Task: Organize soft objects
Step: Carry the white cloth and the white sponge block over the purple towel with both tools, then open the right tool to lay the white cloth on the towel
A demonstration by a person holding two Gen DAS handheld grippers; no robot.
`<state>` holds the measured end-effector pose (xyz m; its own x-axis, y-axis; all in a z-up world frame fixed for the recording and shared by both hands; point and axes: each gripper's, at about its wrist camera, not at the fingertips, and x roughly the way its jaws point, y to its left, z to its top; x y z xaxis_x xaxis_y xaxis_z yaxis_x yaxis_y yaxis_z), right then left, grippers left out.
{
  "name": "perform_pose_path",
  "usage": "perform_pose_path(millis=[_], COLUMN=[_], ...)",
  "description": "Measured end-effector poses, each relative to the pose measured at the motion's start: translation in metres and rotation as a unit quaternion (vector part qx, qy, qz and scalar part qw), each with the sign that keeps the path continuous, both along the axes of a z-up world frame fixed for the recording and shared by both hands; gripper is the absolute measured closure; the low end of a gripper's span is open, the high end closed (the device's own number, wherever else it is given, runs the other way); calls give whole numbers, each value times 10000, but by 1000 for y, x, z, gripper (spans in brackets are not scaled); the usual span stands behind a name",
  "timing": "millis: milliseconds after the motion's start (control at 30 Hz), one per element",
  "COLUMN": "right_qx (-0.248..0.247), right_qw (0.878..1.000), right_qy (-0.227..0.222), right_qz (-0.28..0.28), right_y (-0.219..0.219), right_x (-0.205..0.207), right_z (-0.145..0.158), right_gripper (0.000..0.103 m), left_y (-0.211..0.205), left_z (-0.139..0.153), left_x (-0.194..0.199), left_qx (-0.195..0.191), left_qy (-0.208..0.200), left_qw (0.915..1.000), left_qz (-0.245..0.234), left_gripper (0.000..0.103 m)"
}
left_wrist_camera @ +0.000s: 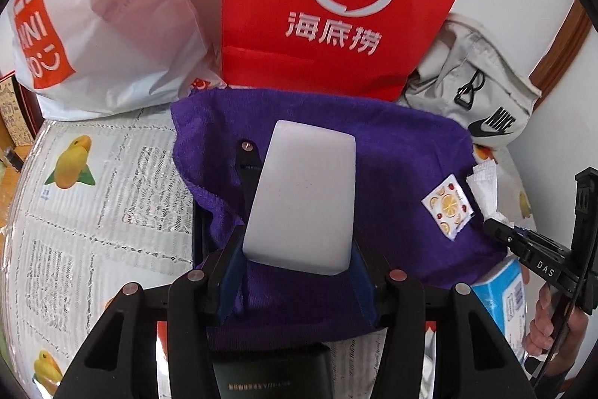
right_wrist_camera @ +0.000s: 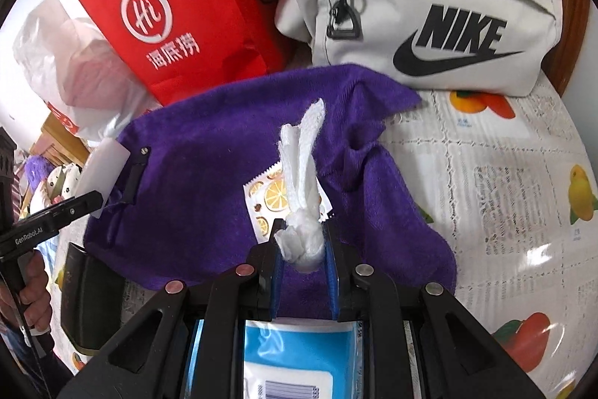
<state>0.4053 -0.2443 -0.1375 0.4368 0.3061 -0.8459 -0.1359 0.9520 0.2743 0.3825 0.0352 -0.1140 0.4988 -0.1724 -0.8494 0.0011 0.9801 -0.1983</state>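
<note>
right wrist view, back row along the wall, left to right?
white plastic bag → red paper bag → grey Nike bag

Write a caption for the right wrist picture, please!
Right gripper pinching a crumpled white tissue above a purple towel.

white rectangular foam sponge block (left_wrist_camera: 302,197): held up, tilted, over towel | twisted white paper tissue (right_wrist_camera: 302,182): pinched, pointing away | crumpled purple terry towel (right_wrist_camera: 194,189): spread on table centre, near bags
</note>
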Motion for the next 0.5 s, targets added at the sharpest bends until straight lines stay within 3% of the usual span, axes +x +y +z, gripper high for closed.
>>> perform_pose_path(millis=[500], right_qx=[24], right_qw=[9990], right_qy=[446], right_qz=[-83], right_y=[-5], right_x=[8], right_z=[-19], right_gripper=[82], left_y=[-6], left_z=[-24], left_x=[9], left_qx=[84], left_qy=[437], left_qw=[9990], left_qz=[-48], left_gripper=[52])
